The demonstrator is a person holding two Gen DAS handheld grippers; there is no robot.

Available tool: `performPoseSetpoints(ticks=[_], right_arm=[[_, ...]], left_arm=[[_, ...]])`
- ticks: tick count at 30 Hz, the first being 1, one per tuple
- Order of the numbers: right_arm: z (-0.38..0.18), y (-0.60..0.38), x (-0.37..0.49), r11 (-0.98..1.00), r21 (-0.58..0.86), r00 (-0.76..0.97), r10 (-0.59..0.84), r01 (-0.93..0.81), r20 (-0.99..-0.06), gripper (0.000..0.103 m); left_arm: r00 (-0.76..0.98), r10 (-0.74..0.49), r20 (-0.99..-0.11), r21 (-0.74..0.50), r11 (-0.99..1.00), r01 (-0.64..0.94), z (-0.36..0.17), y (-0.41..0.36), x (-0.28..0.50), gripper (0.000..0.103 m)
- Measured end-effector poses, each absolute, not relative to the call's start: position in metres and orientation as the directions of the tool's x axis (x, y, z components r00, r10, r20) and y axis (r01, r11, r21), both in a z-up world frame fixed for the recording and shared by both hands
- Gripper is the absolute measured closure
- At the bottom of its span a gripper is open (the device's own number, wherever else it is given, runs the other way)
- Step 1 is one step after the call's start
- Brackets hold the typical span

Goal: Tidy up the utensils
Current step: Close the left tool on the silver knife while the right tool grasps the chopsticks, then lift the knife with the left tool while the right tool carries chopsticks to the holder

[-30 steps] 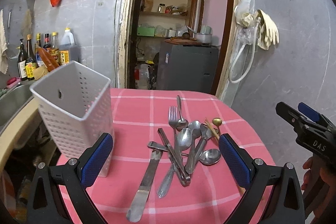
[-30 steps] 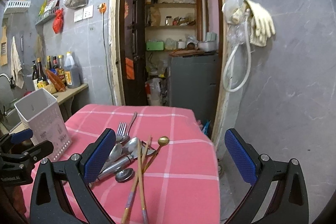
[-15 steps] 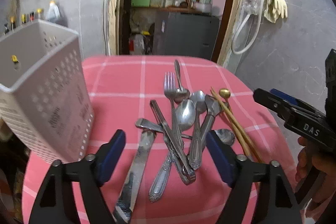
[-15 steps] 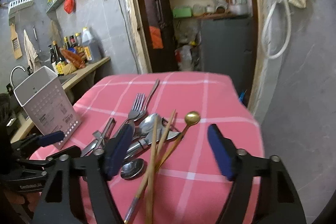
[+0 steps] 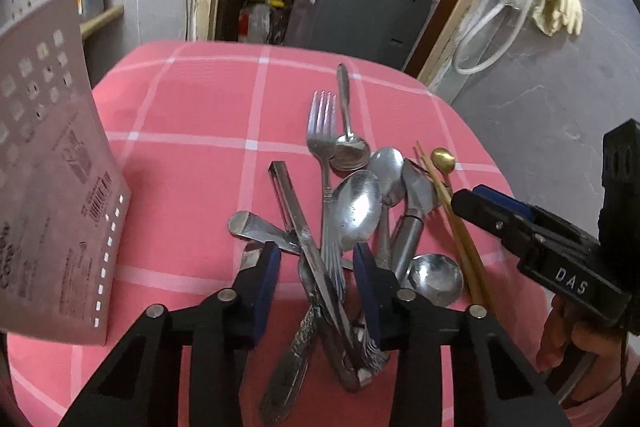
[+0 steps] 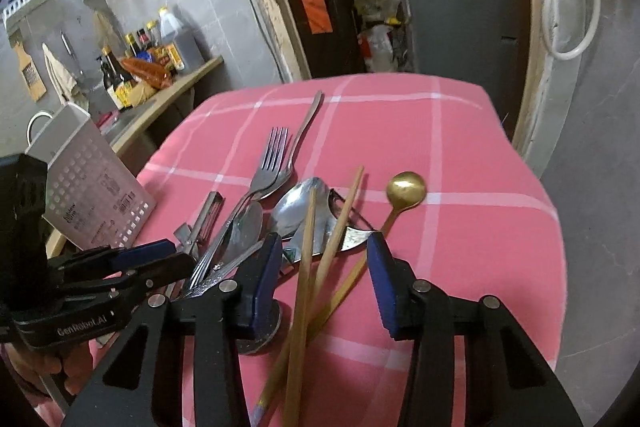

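Note:
A pile of steel utensils lies on the pink checked tablecloth [image 5: 192, 163]: a fork [image 5: 322, 143], several spoons [image 5: 356, 207], a flat peeler handle [image 5: 296, 211] and a knife. Wooden chopsticks [image 6: 308, 267] and a gold spoon [image 6: 406, 187] lie at the pile's right. My left gripper [image 5: 316, 267] is open, low over the pile, its jaws either side of the fork and peeler handles. My right gripper [image 6: 320, 267] is open, straddling the chopsticks. A white perforated utensil holder [image 5: 48, 167] stands at the left; it also shows in the right wrist view [image 6: 92, 183].
A doorway with shelves and a grey cabinet [image 5: 356, 11] lies beyond the table. A counter with bottles [image 6: 160, 47] runs along the left wall. A hose and gloves [image 5: 556, 3] hang on the right wall. The table's right edge drops off near the gold spoon.
Both grippers have moved forward and down onto the utensil pile, and their jaws have narrowed. The left now straddles the fork and peeler handles, the right straddles the chopsticks.

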State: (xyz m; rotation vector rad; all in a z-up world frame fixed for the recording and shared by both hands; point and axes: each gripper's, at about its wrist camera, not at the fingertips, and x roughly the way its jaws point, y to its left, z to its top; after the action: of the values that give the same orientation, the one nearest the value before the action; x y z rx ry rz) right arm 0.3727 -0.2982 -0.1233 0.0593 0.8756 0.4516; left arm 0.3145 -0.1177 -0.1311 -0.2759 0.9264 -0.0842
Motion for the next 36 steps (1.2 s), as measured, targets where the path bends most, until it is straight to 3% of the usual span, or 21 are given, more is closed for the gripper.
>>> performPoseSetpoints(ticks=[5,15,18,21,27,36], right_arm=[[-0.132,-0.289,0.384,0.905,0.241,0.492,0.397,-0.351,-0.774,0.08],[-0.138,-0.269,0.405,0.922,0.218,0.357,0.33,-0.319,-0.874,0.081],[-0.149,-0.269,0.407,0.916,0.257,0.297,0.349,-0.307,-0.889,0.093],[-0.155,-0.272,0.404,0.905,0.332,0.29,0.404,-0.265,-0.868,0.095],[-0.15,-0.28,0.387,0.876,0.418,0.351,0.481,-0.242,-0.803,0.097],[-0.127,-0.305,0.357,0.819,0.527,0.479,0.565,-0.228,-0.672,0.097]], left_arm=[[0.561,-0.216,-0.799,-0.305,0.95,-0.07,-0.137,-0.112,0.323,0.077],[0.426,-0.269,-0.864,-0.337,0.937,-0.094,-0.139,-0.111,0.345,0.083],[0.397,-0.302,-0.867,-0.375,0.919,-0.12,-0.139,-0.11,0.348,0.087],[0.399,-0.308,-0.863,-0.383,0.916,-0.121,-0.138,-0.112,0.345,0.094],[0.419,-0.33,-0.846,-0.403,0.91,-0.096,-0.132,-0.118,0.332,0.095],[0.538,-0.396,-0.744,-0.459,0.888,0.019,-0.103,-0.122,0.303,0.095]])
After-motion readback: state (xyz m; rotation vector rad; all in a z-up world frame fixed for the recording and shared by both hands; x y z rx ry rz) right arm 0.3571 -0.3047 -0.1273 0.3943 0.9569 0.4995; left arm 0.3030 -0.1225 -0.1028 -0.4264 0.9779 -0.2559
